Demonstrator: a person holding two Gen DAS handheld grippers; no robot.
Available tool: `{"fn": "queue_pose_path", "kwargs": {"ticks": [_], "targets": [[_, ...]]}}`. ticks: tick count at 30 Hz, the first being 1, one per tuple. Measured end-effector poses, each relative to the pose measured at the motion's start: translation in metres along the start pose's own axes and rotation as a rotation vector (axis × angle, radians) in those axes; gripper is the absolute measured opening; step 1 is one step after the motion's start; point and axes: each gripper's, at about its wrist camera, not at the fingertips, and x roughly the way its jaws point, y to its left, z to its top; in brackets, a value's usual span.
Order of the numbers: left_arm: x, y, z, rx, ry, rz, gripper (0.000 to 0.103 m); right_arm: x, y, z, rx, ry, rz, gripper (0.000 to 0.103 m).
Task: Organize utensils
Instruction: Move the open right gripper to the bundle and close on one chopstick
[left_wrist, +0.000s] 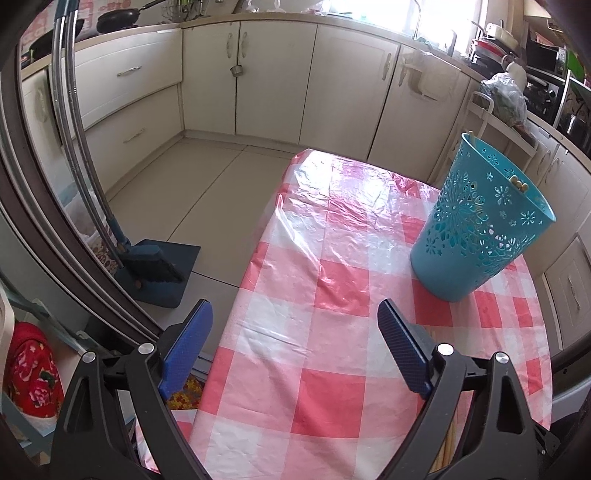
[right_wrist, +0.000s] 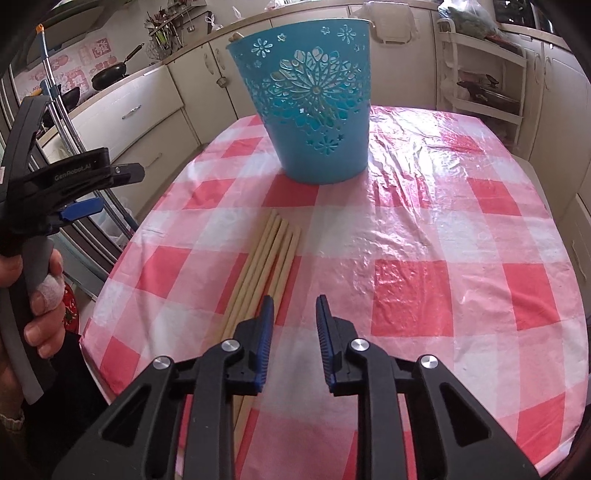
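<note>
A teal cut-out plastic basket (right_wrist: 314, 103) stands upright on the pink checked tablecloth (right_wrist: 424, 240), with a few chopstick tips showing at its rim (left_wrist: 517, 182). Several pale wooden chopsticks (right_wrist: 266, 266) lie side by side on the cloth in front of the basket. My right gripper (right_wrist: 293, 306) is open and empty, hovering just right of the chopsticks' near ends. My left gripper (left_wrist: 295, 314) is open wide and empty above the table's left part, with the basket (left_wrist: 480, 225) to its right. It also shows at the left edge of the right wrist view (right_wrist: 107, 192).
Cream kitchen cabinets (left_wrist: 258, 74) line the far wall and sides. A blue dustpan and broom (left_wrist: 159, 266) stand on the tiled floor left of the table. A white shelf rack (right_wrist: 484, 81) stands behind the table at right.
</note>
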Motion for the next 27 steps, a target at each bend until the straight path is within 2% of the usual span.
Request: {"fn": "queue_pose_path", "kwargs": {"ticks": [8,12,14,18,20,24,27], "targets": [[0.003,-0.004,-0.001,0.008,0.017,-0.009,0.087,0.022,0.004,0.009,-0.026,0.011,-0.023,0.018],[0.006,-0.009,-0.003,0.029,0.030,-0.023,0.087,0.025,0.004,0.012,-0.047,0.009,-0.038,0.009],[0.010,-0.020,-0.008,0.077,0.057,-0.050,0.087,0.025,0.005,0.013,-0.082,0.017,-0.043,0.009],[0.016,-0.060,-0.031,0.268,0.099,-0.084,0.087,0.020,0.002,0.013,-0.172,0.034,-0.076,0.008],[0.020,-0.078,-0.042,0.341,0.114,-0.100,0.087,0.016,-0.010,0.013,-0.162,0.033,-0.086,0.008],[0.034,-0.096,-0.053,0.381,0.163,-0.111,0.087,0.011,-0.038,0.010,-0.060,0.017,-0.048,0.006],[0.042,-0.099,-0.057,0.378,0.182,-0.097,0.085,0.012,-0.040,0.010,-0.053,0.014,-0.037,0.006]]}}
